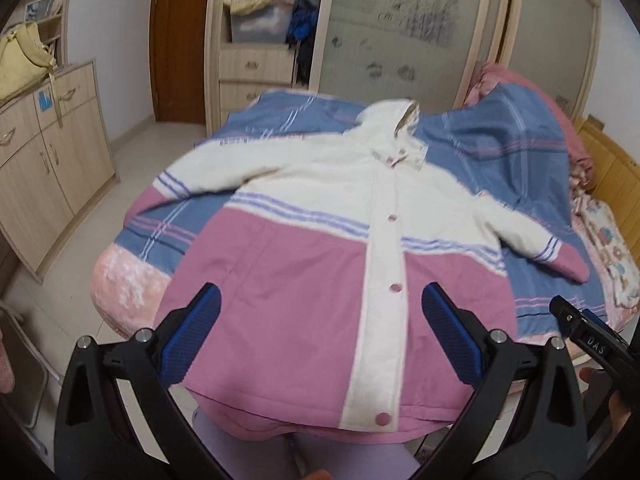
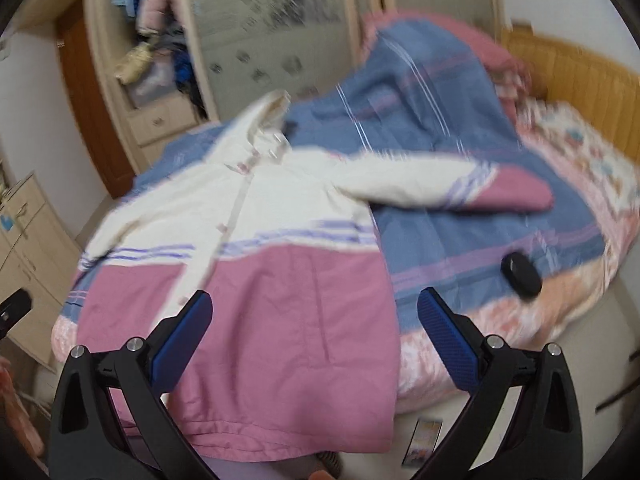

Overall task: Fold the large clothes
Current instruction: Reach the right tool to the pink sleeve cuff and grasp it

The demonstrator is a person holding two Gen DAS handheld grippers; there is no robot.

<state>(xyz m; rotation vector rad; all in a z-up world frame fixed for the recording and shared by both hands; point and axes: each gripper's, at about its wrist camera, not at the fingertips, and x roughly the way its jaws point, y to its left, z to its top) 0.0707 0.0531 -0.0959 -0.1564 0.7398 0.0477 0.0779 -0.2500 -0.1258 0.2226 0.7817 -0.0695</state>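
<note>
A large hooded jacket (image 1: pixel 320 240), cream on top and pink below with purple stripes and pink snaps, lies spread face up on the bed, hood away from me, both sleeves out. Its hem hangs over the near bed edge. My left gripper (image 1: pixel 320 312) is open and empty, above the pink lower front. My right gripper (image 2: pixel 316 316) is open and empty, above the jacket's (image 2: pixel 280 300) lower right panel. The right gripper's body also shows at the right edge of the left wrist view (image 1: pixel 584 332).
The bed carries a blue plaid cover (image 1: pixel 500 136) over a pink floral quilt (image 1: pixel 128 276). A black oval object (image 2: pixel 520 276) lies on the cover to the right. A wooden headboard (image 2: pixel 580 68) is far right. Drawers (image 1: pixel 48 152) stand left, a wardrobe (image 1: pixel 360 28) behind.
</note>
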